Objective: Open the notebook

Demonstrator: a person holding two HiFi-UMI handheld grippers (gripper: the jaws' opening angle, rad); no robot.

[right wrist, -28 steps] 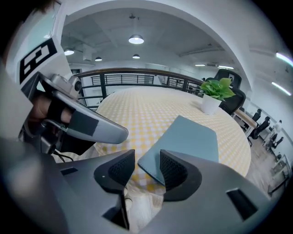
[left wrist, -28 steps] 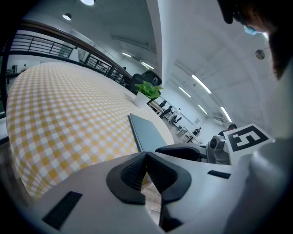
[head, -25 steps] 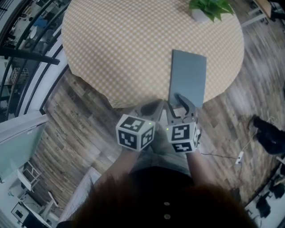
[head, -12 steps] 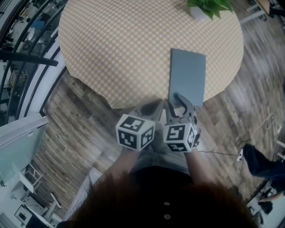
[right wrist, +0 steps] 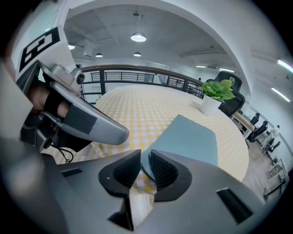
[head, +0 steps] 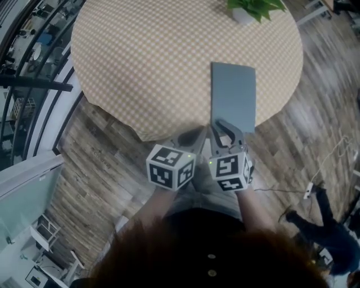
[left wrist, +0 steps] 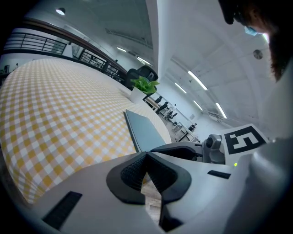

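Observation:
A grey-blue notebook point(head: 232, 95) lies closed on the round checked table point(head: 157, 56), its near end at the table's edge. My right gripper point(head: 221, 126) sits at that near end. In the right gripper view the notebook's point(right wrist: 187, 137) near left corner lies between the jaws of the right gripper point(right wrist: 145, 164). The jaws are closing, and a thin gap still shows beside the corner. My left gripper point(head: 194, 135) hovers just left of the right one, off the table's edge. It is shut point(left wrist: 146, 155) with nothing in it.
A potted green plant point(head: 250, 8) stands at the table's far side, beyond the notebook. Wooden floor point(head: 101, 152) lies below the table's near edge. A railing point(head: 28, 50) runs at the left. A person stands on the floor at the lower right point(head: 318, 225).
The right gripper's jaws have drawn closer together around the notebook's near corner. Both hands have kept their place. The person on the floor at the right has moved.

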